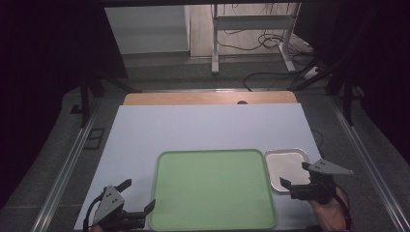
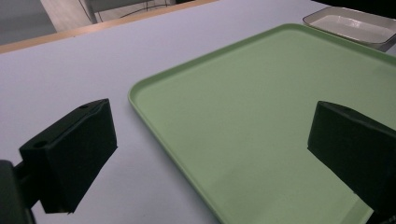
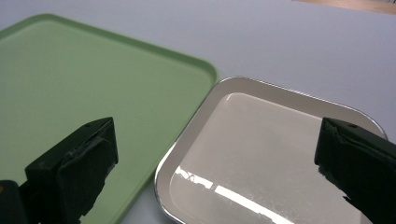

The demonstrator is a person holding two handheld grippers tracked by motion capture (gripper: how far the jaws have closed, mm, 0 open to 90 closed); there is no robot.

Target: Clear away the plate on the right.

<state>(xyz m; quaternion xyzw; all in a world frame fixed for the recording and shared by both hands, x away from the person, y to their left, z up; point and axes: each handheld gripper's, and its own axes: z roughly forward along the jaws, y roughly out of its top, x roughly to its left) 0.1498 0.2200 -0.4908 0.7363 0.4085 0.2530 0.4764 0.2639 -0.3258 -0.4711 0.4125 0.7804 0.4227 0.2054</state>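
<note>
Both grippers hang wide open and empty, the right gripper (image 1: 295, 178) over the small metal tray (image 1: 285, 163) just right of the green tray (image 1: 212, 188), the left gripper (image 1: 140, 195) at the green tray's near-left corner, so a reach seems underway and closing on a rim likely comes next.

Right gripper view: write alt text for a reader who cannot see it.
The right gripper, jaws wide open and holding nothing, hangs over a shiny metal tray. A green tray lies beside it on the pale table, their rims close together.
</note>
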